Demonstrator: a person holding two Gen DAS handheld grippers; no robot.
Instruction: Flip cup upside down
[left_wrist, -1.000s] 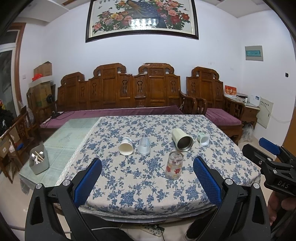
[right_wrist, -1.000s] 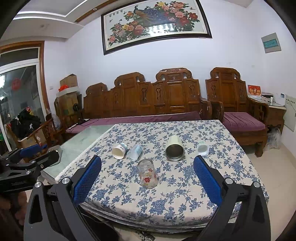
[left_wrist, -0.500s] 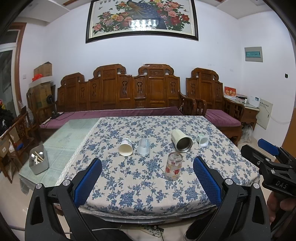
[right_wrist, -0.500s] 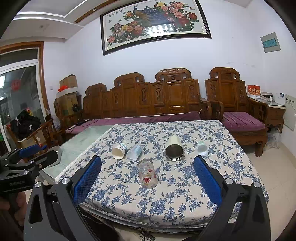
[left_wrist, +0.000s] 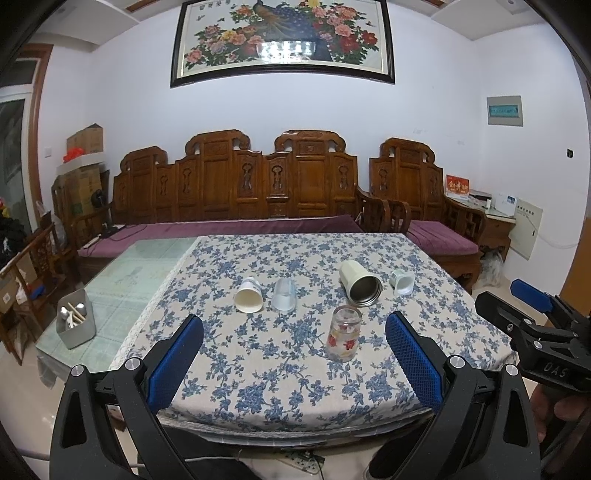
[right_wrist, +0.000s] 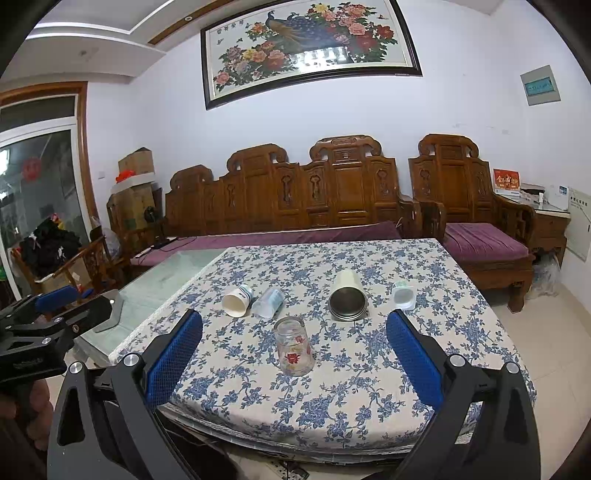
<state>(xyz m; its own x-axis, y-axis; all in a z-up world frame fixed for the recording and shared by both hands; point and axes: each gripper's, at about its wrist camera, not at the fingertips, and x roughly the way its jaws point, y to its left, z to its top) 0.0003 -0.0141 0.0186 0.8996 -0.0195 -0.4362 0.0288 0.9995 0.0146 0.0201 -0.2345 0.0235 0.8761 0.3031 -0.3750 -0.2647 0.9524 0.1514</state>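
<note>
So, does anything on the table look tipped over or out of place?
Yes. Four cups lie on their sides on the tablecloth: a paper cup, a clear plastic cup, a steel-lined mug and a small white cup. Only the flowered glass stands. No spill shows.

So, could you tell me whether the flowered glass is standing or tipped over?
Standing: the flowered glass sits vertical on the tablecloth.

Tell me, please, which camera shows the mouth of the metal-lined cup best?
The right wrist view: the metal-lined cup lies with its mouth facing that camera. The left wrist view shows its mouth obliquely, with more of the cream side.
</note>
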